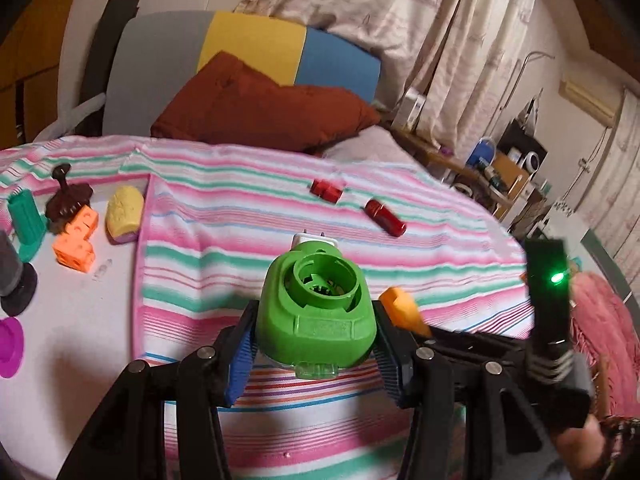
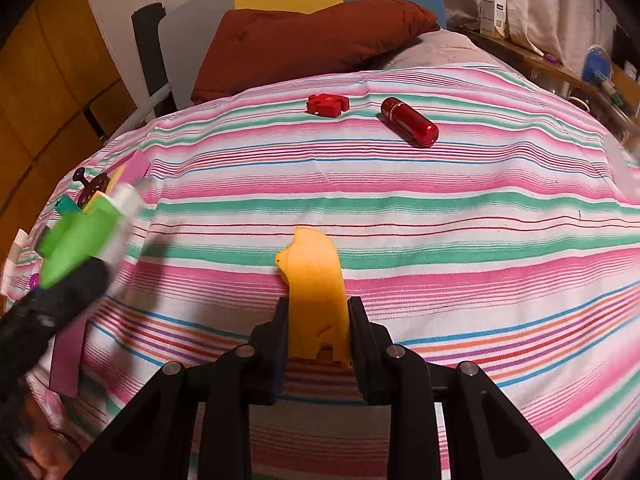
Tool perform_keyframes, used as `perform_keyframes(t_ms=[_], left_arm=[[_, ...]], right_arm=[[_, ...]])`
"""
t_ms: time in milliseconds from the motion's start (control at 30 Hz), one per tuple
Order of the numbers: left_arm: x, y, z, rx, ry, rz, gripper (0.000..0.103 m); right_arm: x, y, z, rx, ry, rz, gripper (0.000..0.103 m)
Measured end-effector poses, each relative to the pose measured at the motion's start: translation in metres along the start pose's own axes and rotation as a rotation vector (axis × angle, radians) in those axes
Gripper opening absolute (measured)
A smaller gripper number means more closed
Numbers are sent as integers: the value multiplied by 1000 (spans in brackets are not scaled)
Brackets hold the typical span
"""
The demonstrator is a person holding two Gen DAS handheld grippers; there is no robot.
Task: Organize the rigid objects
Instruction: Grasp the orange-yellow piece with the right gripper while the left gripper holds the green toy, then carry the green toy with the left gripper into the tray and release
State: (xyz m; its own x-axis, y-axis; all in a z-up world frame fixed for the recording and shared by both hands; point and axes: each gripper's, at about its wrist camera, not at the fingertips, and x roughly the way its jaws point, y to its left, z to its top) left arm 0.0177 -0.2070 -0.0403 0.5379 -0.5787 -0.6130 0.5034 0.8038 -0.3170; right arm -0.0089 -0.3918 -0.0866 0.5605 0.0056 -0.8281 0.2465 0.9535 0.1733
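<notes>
the left gripper (image 1: 316, 344) pinches a chunky green plastic housing (image 1: 316, 312) between its blue pads, jaws stood wide around its sides, lifted above the striped bedspread (image 1: 280, 208). the right gripper (image 2: 318, 332) has its fingers pressed close on a flat orange puzzle piece (image 2: 316, 292), held upright over the same cloth. still lying loose are a red puzzle piece (image 2: 328, 105) and a red cylinder (image 2: 410, 122), near each other toward the brown pillow (image 1: 260, 108). a sorted group sits on the white patch (image 1: 80, 320) at the left: an orange block (image 1: 76, 240), a yellow piece (image 1: 125, 214), a teal piece (image 1: 27, 220). the green housing is rounded and smooth, so it may slip or twist out if swung quickly; it looks blurred in the right wrist view, possibly from motion. setting it down carelessly could topple the small upright pieces, and the cylinder could roll on the soft bedding if nudged
</notes>
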Motion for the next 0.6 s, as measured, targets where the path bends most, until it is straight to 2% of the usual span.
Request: perform_keyframes(t_ms=[333,600], left_arm=[[-39,28,-1,-26,-67,42,53],[-57,67,-6,-82,-94,102,53]], right_arm=[[-2,13,-3,40,14,38,28],[-3,43,-3,42,31,105,28]])
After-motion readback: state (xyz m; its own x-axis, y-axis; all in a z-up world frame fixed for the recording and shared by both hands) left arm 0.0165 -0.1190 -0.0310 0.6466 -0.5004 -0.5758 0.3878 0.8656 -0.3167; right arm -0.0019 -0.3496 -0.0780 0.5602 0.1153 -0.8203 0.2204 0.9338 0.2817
